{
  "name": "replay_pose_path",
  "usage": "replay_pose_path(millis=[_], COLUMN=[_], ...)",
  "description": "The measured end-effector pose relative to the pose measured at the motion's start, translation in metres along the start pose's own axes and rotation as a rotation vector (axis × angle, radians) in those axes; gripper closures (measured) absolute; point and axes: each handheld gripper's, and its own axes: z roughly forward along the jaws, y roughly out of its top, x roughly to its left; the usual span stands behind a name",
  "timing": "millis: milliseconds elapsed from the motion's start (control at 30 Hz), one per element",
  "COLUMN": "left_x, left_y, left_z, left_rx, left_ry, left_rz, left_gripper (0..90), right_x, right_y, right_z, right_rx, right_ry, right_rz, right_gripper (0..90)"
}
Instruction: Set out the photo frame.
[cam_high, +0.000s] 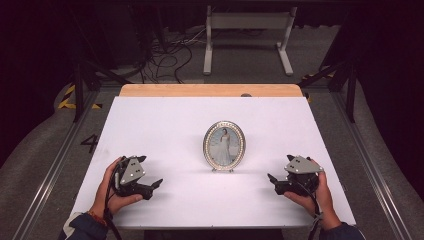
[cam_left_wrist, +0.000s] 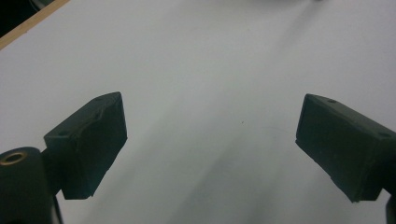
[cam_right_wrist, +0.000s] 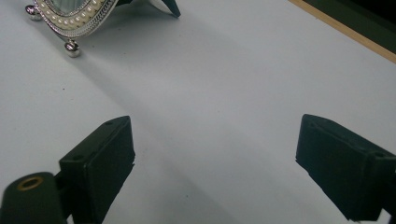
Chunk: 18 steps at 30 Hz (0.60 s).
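I find the oval silver pearl-rimmed picture frame (cam_high: 224, 146) upright mid white worktop (cam_high: 165, 125), between my left tongs (cam_high: 156, 186) and right tongs (cam_high: 272, 181), both spread, empty. I advise closing on its rim evenly, avoiding the stand.

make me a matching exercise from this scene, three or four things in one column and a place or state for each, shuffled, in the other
Things:
1. oval picture frame
2. left hand-held gripper
3. right hand-held gripper
4. wooden strip

Places or states:
A. along the far edge of the table
B. open, at the near right of the white table top
C. standing upright in the middle
D. open, at the near left of the white table top

Pairs: 1-C, 2-D, 3-B, 4-A
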Motion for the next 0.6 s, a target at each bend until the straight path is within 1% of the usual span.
replay_pose_path(millis=[33, 167, 233, 300, 367, 600], left_x=[0.001, 0.005, 0.005, 0.008, 0.01, 0.013], left_y=[-0.002, -0.01, -0.011, -0.017, -0.019, -0.029], left_z=[-0.001, -0.007, -0.008, -0.012, -0.014, -0.019], left_rx=[0.004, 0.006, 0.002, -0.002, -0.001, 0.006], left_ry=[0.002, 0.016, 0.015, 0.023, 0.028, 0.032], left_rz=[0.001, -0.02, -0.024, -0.041, -0.045, -0.069], left_gripper=[9.2, 9.2, 9.1, 9.2, 9.2, 9.2], right_x=[0.0, -0.003, -0.004, -0.006, -0.007, -0.009], right_y=[-0.001, -0.005, -0.006, -0.008, -0.01, -0.016], right_z=[0.0, -0.003, -0.004, -0.005, -0.006, -0.01], right_rx=[-0.001, -0.001, 0.001, 0.001, 0.001, 0.004], right_ry=[-0.001, -0.009, -0.013, -0.018, -0.021, -0.032], right_rz=[0.001, 0.01, 0.013, 0.02, 0.023, 0.037], right_gripper=[11.3, 11.3, 11.3, 11.3, 11.3, 11.3])
